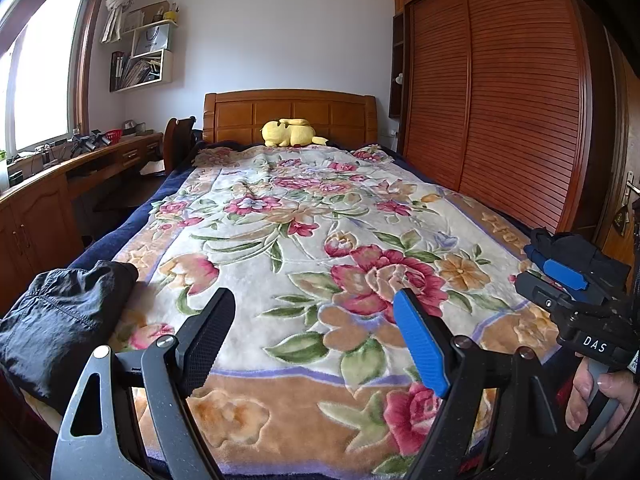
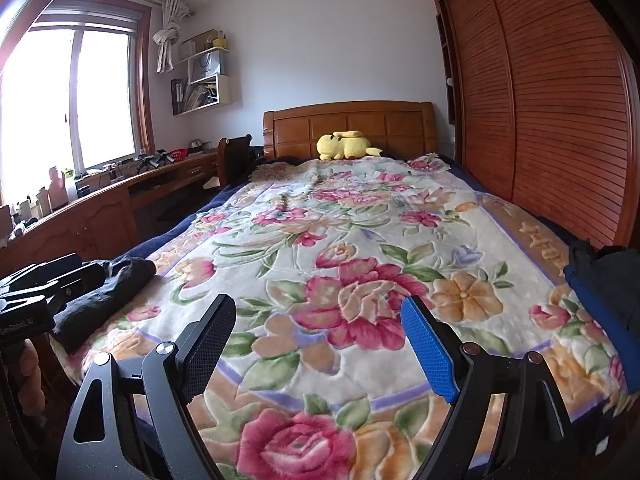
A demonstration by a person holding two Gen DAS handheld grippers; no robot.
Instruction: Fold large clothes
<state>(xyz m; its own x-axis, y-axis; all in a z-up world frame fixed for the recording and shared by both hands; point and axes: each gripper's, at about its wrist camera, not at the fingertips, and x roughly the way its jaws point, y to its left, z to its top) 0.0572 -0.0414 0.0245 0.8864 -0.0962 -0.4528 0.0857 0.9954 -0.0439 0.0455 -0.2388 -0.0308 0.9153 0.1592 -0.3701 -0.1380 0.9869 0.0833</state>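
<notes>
From the left wrist, the left gripper [image 1: 316, 310] is hovering over a floral blanket [image 1: 280, 216], jaws spread wide and empty; a black garment [image 1: 60, 320] is lying at the bed's left edge. From the right wrist, the right gripper [image 2: 322, 318] is likewise gaping empty, dark folded clothes [image 2: 608, 280] sitting at right.

Left gripper [image 1: 314, 312] held wide, empty, above floral blanket [image 1: 304, 216]; black garment [image 1: 60, 316] bunched at nine o'clock; right gripper [image 1: 560, 276] at three o'clock; yellow plush toy [image 1: 290, 133] at twelve o'clock against headboard [image 1: 290, 114].
</notes>
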